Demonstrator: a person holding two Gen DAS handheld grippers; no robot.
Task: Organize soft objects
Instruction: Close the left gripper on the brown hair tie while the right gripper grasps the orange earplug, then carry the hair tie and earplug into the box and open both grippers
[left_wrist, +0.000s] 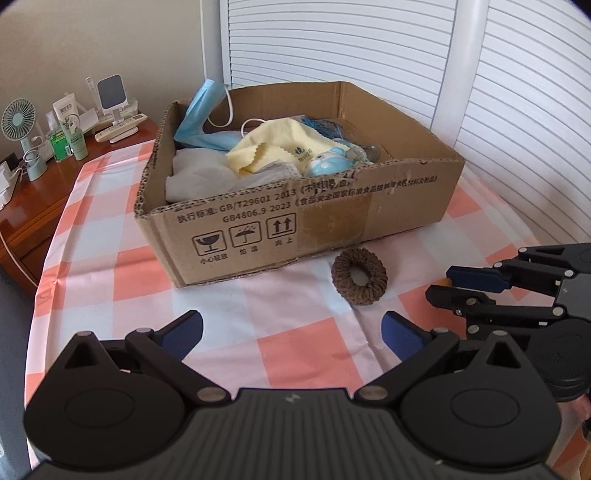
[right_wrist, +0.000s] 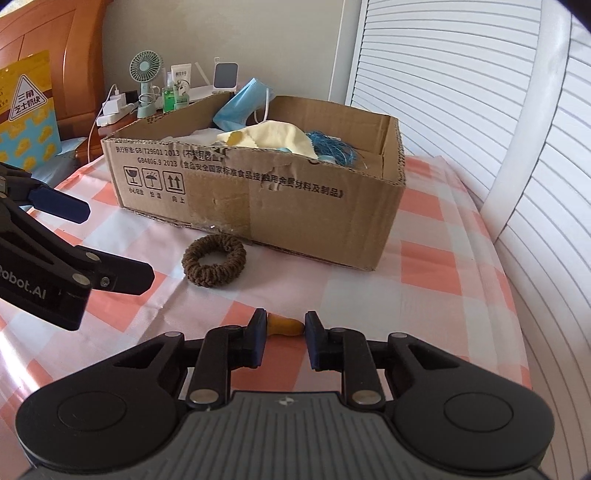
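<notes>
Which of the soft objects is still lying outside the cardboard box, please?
The brown scrunchie, on the checked cloth before the cardboard box; the yellow cloth and blue mask are inside.

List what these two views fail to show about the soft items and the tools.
- Orange item: right wrist view, partly hidden between the right tool fingers; identity and contact unclear.
- Cardboard box contents: near wall and yellow cloth hide lower items.
- Left tool: open, holding nothing.
- Brown scrunchie: fully visible.
</notes>
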